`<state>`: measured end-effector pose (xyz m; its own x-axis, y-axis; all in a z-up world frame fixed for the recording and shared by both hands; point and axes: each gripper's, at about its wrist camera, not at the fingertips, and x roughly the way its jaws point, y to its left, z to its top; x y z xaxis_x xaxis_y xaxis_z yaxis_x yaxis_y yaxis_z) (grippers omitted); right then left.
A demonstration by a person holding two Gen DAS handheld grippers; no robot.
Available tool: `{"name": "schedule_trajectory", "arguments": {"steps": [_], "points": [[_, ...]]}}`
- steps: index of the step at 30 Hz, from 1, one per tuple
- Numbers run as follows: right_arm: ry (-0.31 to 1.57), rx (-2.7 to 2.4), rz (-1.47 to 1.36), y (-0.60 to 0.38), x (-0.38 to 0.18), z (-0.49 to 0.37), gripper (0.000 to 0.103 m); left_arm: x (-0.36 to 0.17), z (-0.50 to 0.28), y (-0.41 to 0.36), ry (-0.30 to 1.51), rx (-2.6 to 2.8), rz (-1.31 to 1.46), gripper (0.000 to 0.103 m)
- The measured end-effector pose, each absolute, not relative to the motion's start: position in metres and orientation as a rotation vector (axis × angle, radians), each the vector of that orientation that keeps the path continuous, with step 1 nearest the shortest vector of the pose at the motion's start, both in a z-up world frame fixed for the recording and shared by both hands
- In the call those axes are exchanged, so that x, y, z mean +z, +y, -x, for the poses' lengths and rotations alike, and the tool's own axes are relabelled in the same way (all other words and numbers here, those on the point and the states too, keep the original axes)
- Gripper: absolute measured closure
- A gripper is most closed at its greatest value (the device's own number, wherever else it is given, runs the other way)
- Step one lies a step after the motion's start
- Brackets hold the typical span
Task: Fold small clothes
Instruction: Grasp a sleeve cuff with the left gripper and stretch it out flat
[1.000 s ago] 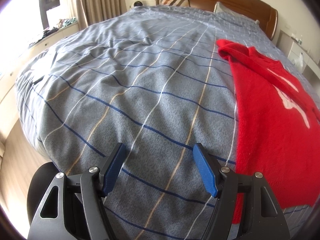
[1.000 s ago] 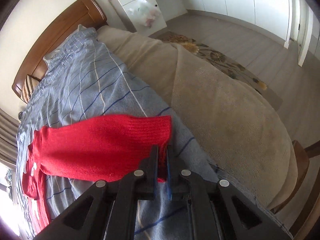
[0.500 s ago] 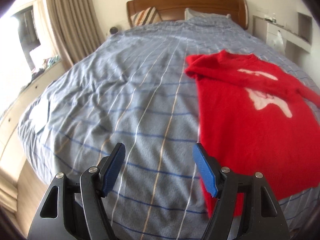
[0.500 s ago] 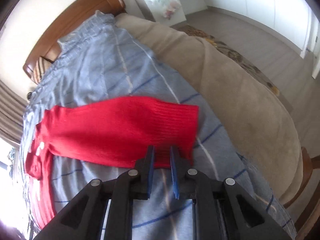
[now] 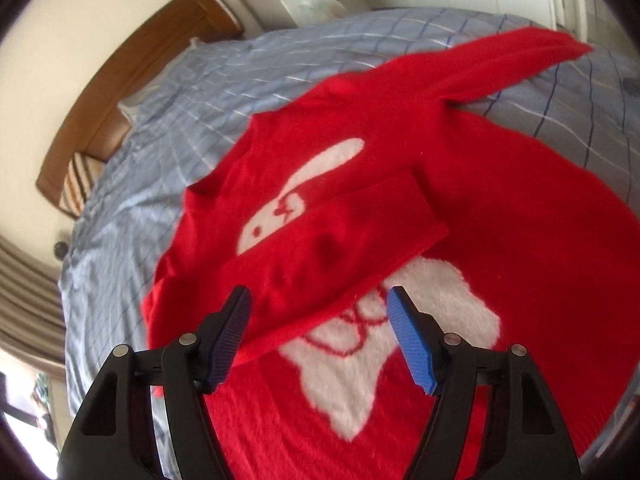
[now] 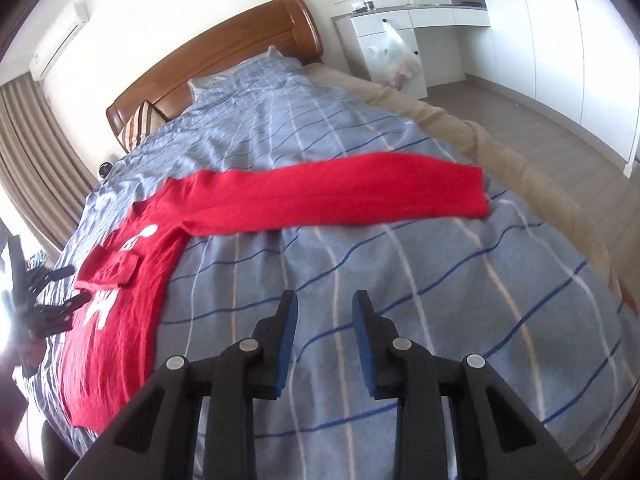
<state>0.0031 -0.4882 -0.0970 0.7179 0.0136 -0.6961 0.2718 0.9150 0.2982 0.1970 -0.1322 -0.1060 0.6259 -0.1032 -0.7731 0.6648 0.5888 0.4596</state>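
One bed (image 6: 360,264) fills both of my views, covered by one grey-blue checked blanket, with one wooden headboard (image 6: 224,64) at its far end. On the blanket lies one red sweater (image 5: 500,248) with a white rabbit figure on its chest. It has two sleeves: one sleeve (image 5: 340,252) is folded across the chest, over part of the rabbit, and the other sleeve (image 6: 340,196) stretches flat away from the body toward the bed's beige edge.

My left gripper (image 5: 318,336) tilts down over the sweater's chest, its two blue pads spread wide with nothing between them, the folded sleeve just beyond the tips. My right gripper (image 6: 325,340) points down at bare blanket, on the sweater's outstretched-sleeve side; its jaws have just been opening and stand parted, holding nothing.

Only the left view shows the rabbit figure clearly. Only the right view shows the outstretched sleeve's cuff, the white cabinet (image 6: 400,40) past the headboard, and my left gripper from outside, at the sweater's far side.
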Motion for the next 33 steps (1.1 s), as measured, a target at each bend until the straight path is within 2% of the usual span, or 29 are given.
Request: {"name": "schedule_trajectory", "arguments": {"steps": [3, 5, 6, 7, 8, 11, 14, 17, 20, 25, 28, 33], "points": [[0.753, -0.132, -0.373, -0.466, -0.105, 0.003, 0.074, -0.124, -0.206, -0.15, 0.793, -0.566, -0.89, 0.03], [0.742, -0.117, -0.382, -0.458, -0.107, 0.005, 0.074, -0.129, -0.205, -0.154, 0.779, -0.598, -0.901, 0.034], [0.74, -0.115, -0.378, -0.456, -0.107, 0.005, 0.074, -0.129, -0.205, -0.156, 0.788, -0.621, -0.888, 0.05], [0.743, -0.112, -0.363, -0.453, -0.108, 0.005, 0.074, -0.127, -0.207, -0.157, 0.824, -0.65, -0.845, 0.085], [0.747, -0.11, -0.346, -0.45, -0.11, 0.005, 0.074, -0.124, -0.21, -0.155, 0.854, -0.651, -0.795, 0.102], [0.753, -0.107, -0.322, -0.444, -0.111, 0.002, 0.074, -0.104, -0.216, -0.14, 0.837, -0.615, -0.633, 0.101], [0.747, -0.113, -0.299, -0.439, -0.112, 0.002, 0.074, -0.066, -0.233, -0.087, 0.804, -0.506, -0.362, 0.101], [0.728, -0.12, -0.281, -0.437, -0.11, 0.003, 0.074, -0.033, -0.256, 0.006, 0.77, -0.291, -0.091, 0.101], [0.731, -0.114, -0.268, -0.434, -0.112, 0.0, 0.074, -0.022, -0.263, 0.11, 0.739, 0.012, 0.082, 0.101], [0.749, -0.102, -0.252, -0.428, -0.115, -0.003, 0.074, -0.053, -0.244, 0.236, 0.767, 0.448, 0.179, 0.101], [0.761, -0.098, -0.233, -0.425, -0.118, -0.006, 0.074, -0.084, -0.232, 0.278, 0.82, 0.584, 0.223, 0.101], [0.78, -0.111, -0.222, -0.424, -0.122, -0.008, 0.074, -0.124, -0.208, 0.303, 0.87, 0.63, 0.325, 0.101]]}}
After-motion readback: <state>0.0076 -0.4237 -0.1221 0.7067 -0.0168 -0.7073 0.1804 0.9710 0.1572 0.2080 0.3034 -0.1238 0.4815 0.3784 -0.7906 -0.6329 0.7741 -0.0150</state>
